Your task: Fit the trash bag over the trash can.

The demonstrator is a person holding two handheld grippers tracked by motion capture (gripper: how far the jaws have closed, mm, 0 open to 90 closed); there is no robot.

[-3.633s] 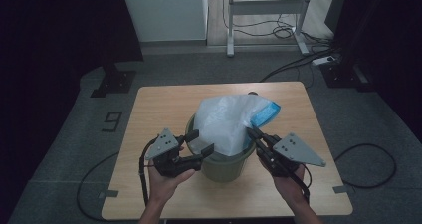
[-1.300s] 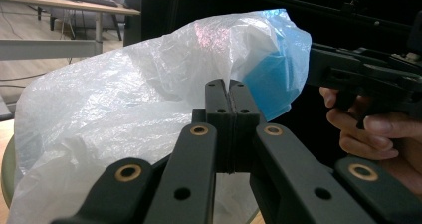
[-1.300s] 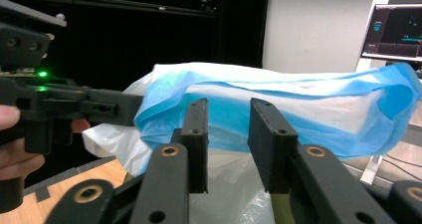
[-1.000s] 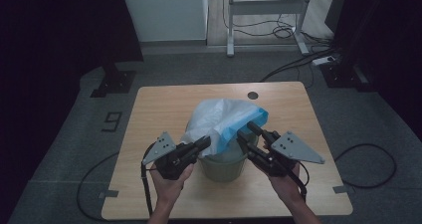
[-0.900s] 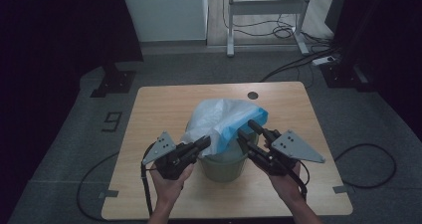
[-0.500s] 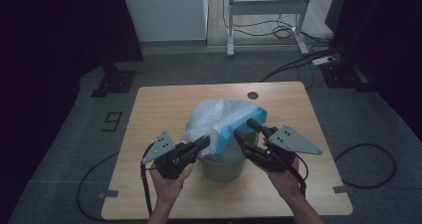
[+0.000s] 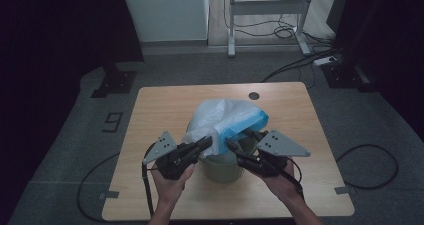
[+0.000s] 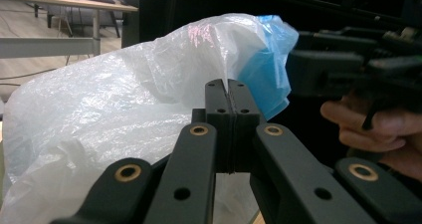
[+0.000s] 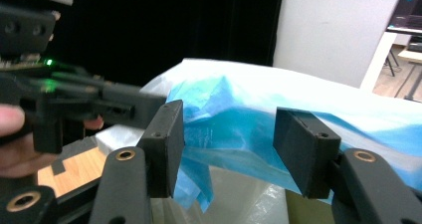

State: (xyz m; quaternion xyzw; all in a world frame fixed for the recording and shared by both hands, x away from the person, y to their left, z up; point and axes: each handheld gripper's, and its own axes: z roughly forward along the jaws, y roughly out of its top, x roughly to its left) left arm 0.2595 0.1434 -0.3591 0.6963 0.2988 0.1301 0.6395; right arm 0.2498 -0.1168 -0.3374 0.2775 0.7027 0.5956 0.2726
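High view, table: a light wooden table (image 7: 165,110) with a round dark cable hole (image 7: 254,95) near its far edge.
Bin: a small greenish bin (image 7: 222,168) stands at the middle of the near half of the table, between the two hands.
Bag: a thin plastic bag (image 7: 220,120), white with a blue band along its rim, bulges up out of the bin and leans toward the far side; its blue edge faces the person's right.
Left gripper: the left gripper (image 7: 206,143) comes in from the near left, tips at the bag's near left edge just above the bin rim.
Left gripper view, jaws: pressed flat together, with a fold of the white bag (image 8: 124,99) running into the seam between them, so they pinch the bag.
Right gripper: the right gripper (image 7: 231,146) comes in from the near right, tips at the bag's blue edge over the bin mouth, close to the left gripper's tips.
Right gripper view, jaws: spread wide, one on each side of the bag's blue rim (image 9: 234,114); the film lies between them, and whether either pad touches it cannot be told.
Hands: the left hand (image 7: 171,181) and the right hand (image 7: 280,179) grip the tools from the near edge of the table.
Floor: grey carpet with dark cables (image 7: 370,155) beside the table and a metal desk frame (image 7: 267,7) farther back.
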